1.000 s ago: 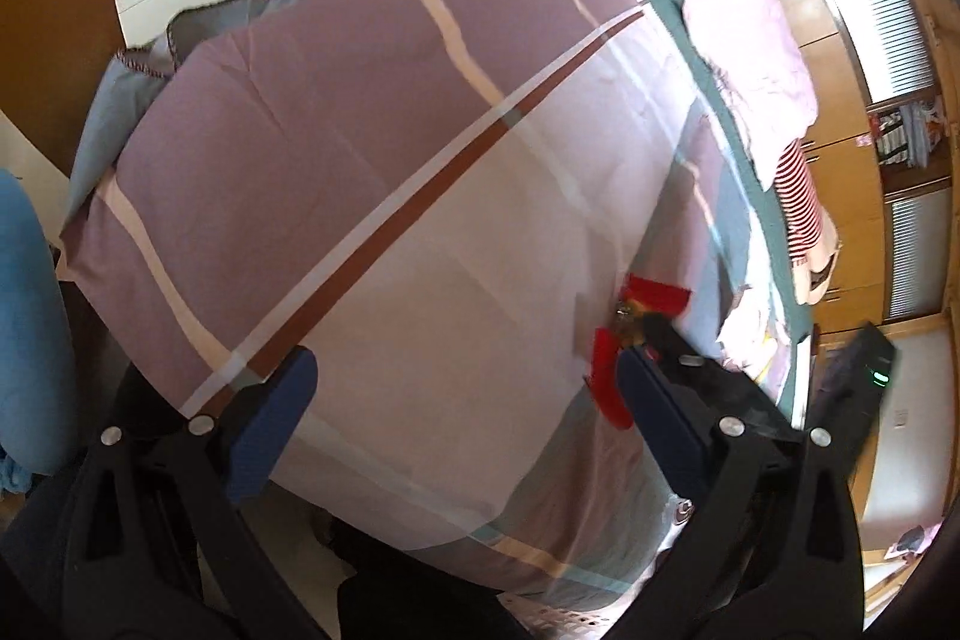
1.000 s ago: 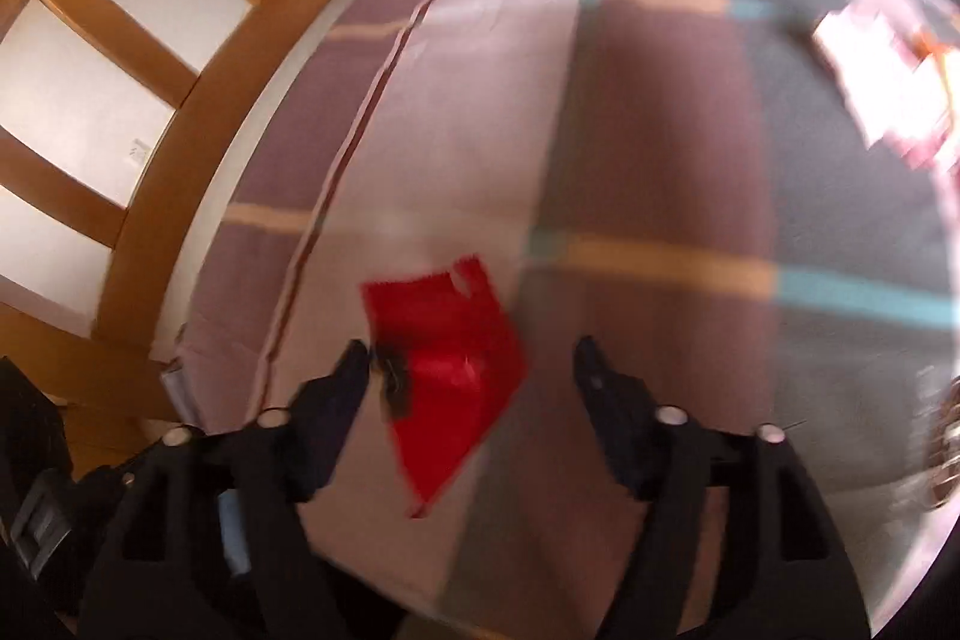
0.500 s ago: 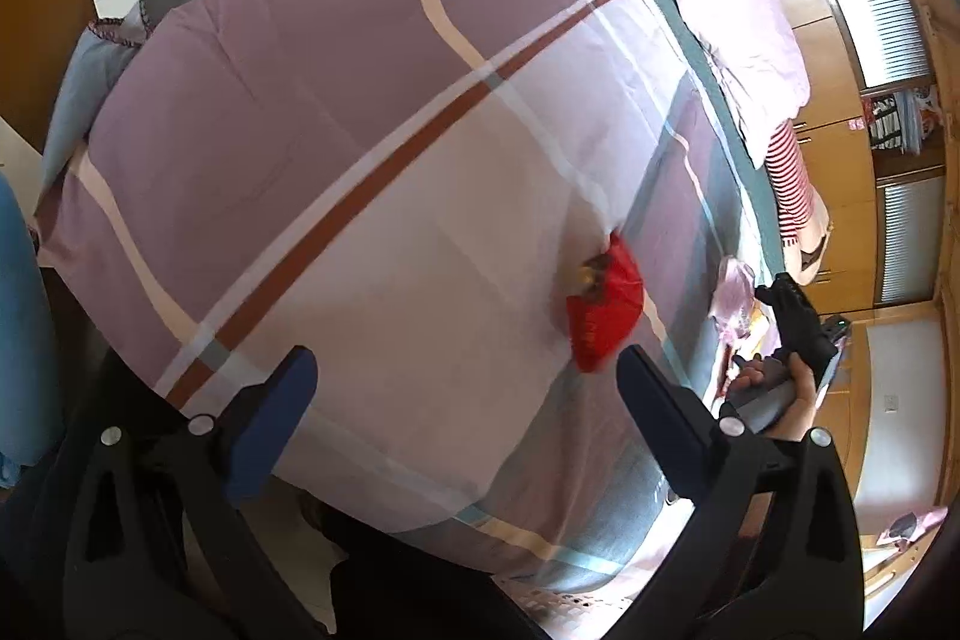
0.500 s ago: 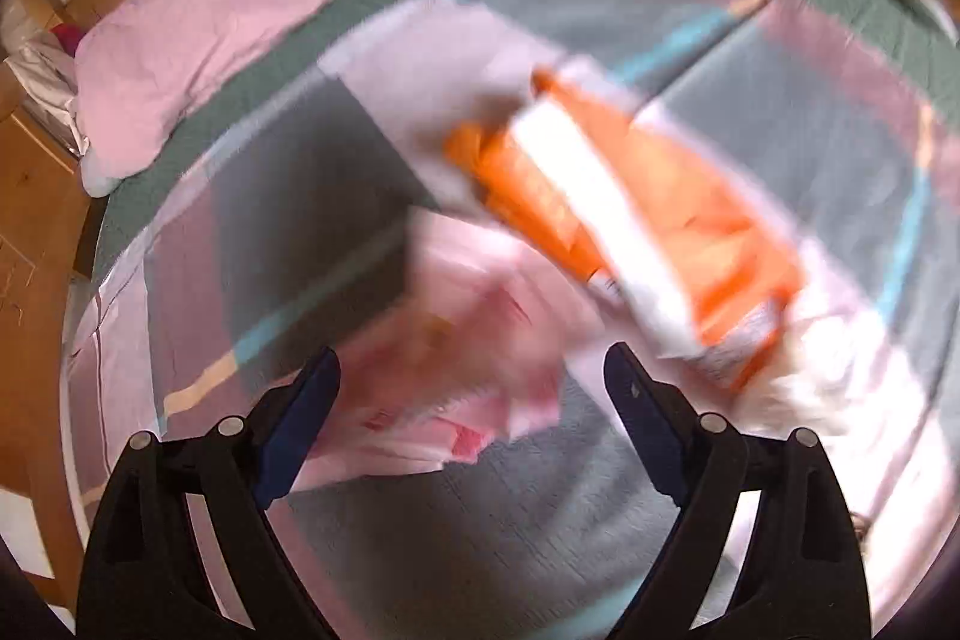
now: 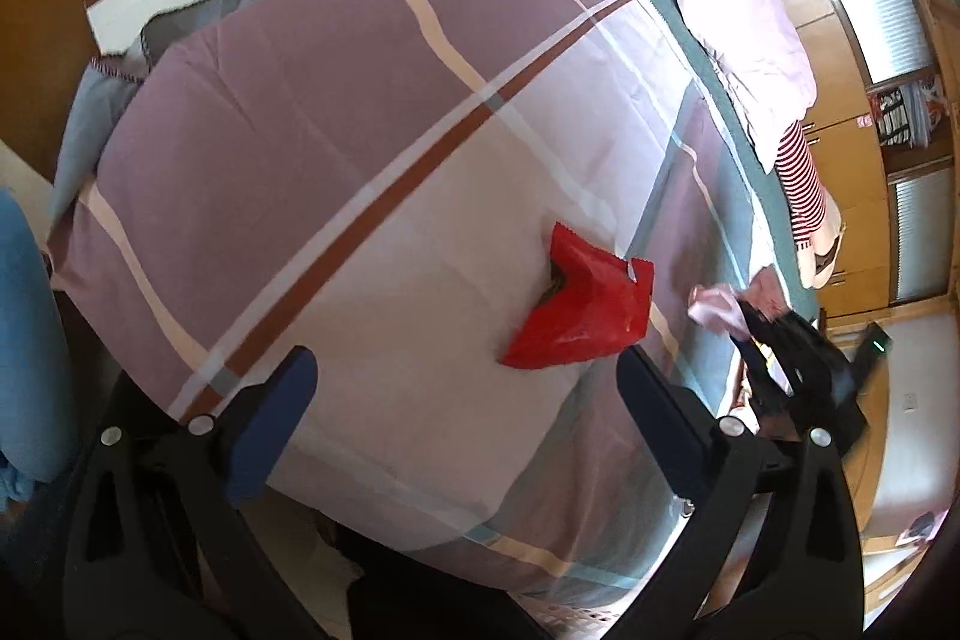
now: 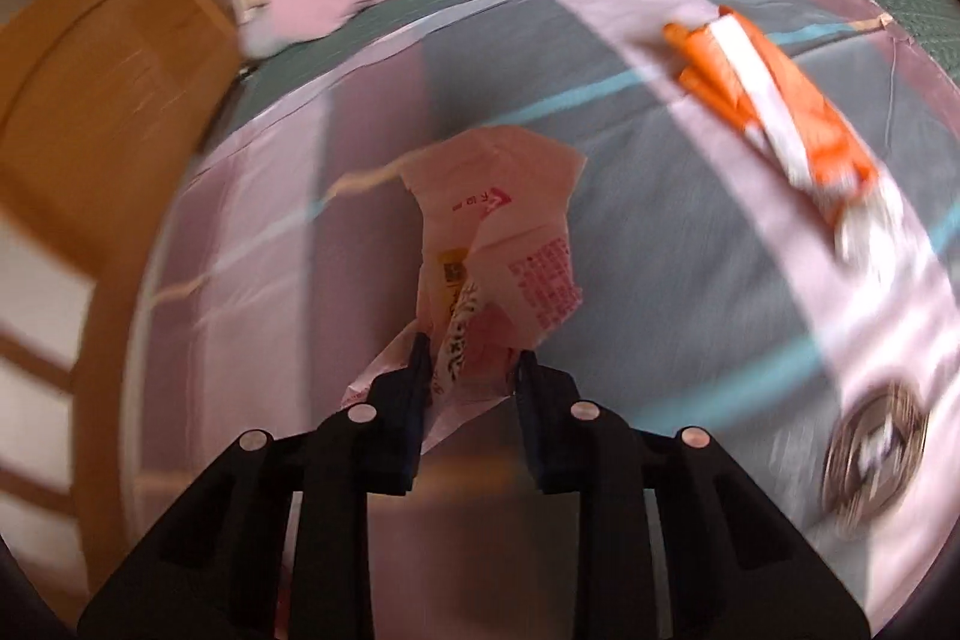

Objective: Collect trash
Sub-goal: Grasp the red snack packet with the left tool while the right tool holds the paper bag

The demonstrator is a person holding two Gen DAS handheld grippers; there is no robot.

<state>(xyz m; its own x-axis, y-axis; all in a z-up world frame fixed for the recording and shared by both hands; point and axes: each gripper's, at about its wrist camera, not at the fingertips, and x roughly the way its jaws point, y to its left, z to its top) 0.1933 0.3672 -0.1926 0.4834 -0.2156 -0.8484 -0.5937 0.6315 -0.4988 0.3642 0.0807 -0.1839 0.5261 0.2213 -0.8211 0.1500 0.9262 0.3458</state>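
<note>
Closing on pink wrapper [image 6: 498, 244], right gripper [image 6: 471, 370] jaws pinch its crumpled lower end over bed quilt [image 6: 660, 316]. Orange wrapper [image 6: 774, 112] lies apart, upper right. Left gripper [image 5: 462, 388] jaws wide, empty; red wrapper [image 5: 585, 310] on quilt beyond them.

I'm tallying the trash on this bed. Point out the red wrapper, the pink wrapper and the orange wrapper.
red wrapper [image 5: 579, 319]: left wrist view, middle of its creased foil face.
pink wrapper [image 6: 510, 244]: right wrist view, printed panel above the gripper.
orange wrapper [image 6: 780, 100]: right wrist view, centre, on its white stripe.
</note>
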